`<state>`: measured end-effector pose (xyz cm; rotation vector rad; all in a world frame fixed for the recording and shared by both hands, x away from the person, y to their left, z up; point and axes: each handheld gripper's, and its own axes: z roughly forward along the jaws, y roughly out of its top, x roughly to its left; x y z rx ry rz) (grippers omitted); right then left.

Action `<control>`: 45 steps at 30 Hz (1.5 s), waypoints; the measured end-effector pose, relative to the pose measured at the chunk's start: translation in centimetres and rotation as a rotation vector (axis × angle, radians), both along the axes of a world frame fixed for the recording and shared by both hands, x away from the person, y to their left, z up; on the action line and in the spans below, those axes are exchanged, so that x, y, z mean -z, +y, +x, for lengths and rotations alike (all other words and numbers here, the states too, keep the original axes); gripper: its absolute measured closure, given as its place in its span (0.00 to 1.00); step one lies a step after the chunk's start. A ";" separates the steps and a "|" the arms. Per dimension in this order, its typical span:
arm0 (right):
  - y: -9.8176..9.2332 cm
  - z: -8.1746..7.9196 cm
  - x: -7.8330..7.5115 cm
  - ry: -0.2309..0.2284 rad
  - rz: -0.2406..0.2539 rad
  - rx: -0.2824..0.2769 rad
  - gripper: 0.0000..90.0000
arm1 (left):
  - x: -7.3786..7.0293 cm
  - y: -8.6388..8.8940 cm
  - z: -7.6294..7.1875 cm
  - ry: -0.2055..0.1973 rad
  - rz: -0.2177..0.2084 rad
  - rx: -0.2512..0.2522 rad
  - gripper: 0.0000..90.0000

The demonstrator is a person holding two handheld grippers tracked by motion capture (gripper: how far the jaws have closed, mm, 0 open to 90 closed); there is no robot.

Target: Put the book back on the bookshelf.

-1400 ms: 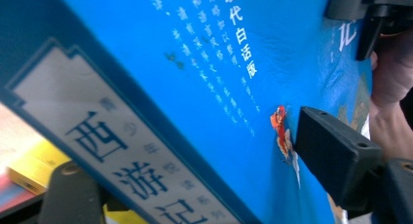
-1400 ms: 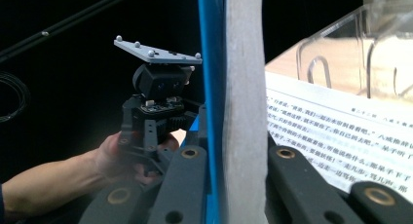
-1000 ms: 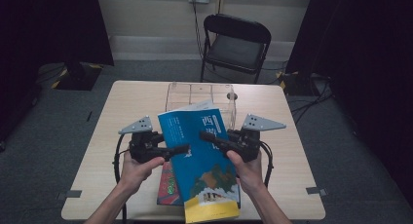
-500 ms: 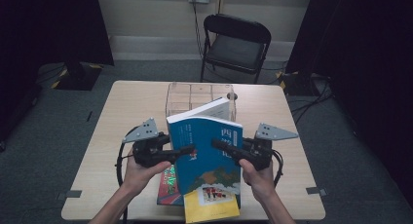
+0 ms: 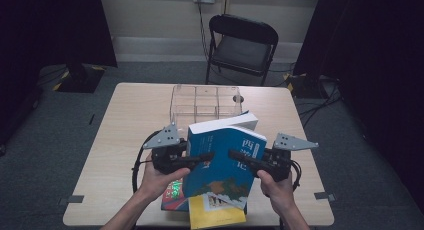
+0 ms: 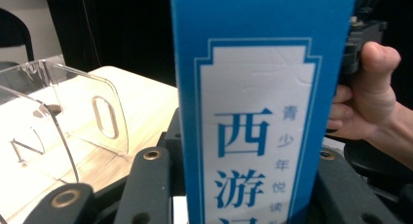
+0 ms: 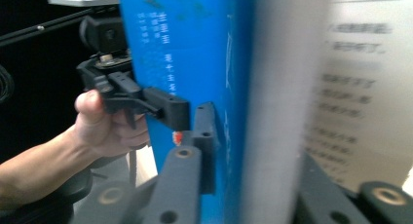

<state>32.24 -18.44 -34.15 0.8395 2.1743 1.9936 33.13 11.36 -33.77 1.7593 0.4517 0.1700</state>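
A blue book (image 5: pixel 225 155) with Chinese title characters is held tilted up over the front of the table (image 5: pixel 125 130), its white page edge on top. My left gripper (image 5: pixel 207 156) grips its left side and my right gripper (image 5: pixel 235 155) its right side. In the left gripper view the book's spine (image 6: pixel 258 112) fills the gap between my jaws (image 6: pixel 238 156), which have just been closing on it. In the right gripper view the cover and page block (image 7: pixel 195 48) sit between my jaws (image 7: pixel 253 156), which have just been opening slightly.
Under the blue book lie a yellow book (image 5: pixel 217 217) and a red and green book (image 5: pixel 174 195) at the table's front edge. A clear compartment box (image 5: pixel 205 102) stands at the back middle. Behind the table is a black folding chair (image 5: pixel 242 45).
Both grippers have shifted right and slightly toward the person with the blue book. The book has tipped up off the stack, so its white page edge now shows on top.
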 end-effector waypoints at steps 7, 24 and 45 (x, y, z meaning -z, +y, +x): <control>-1.9 -0.1 -0.7 -0.029 -0.039 0.159 0.45 | 0.4 0.5 -0.2 -0.018 -0.014 -0.011 0.69; -0.5 4.2 -0.1 0.046 -0.013 0.123 0.32 | 0.3 0.9 0.4 -0.016 -0.017 -0.055 0.68; 0.2 1.2 -1.9 -0.119 -0.036 0.110 0.37 | 0.0 2.1 -1.0 -0.146 0.014 -0.012 0.68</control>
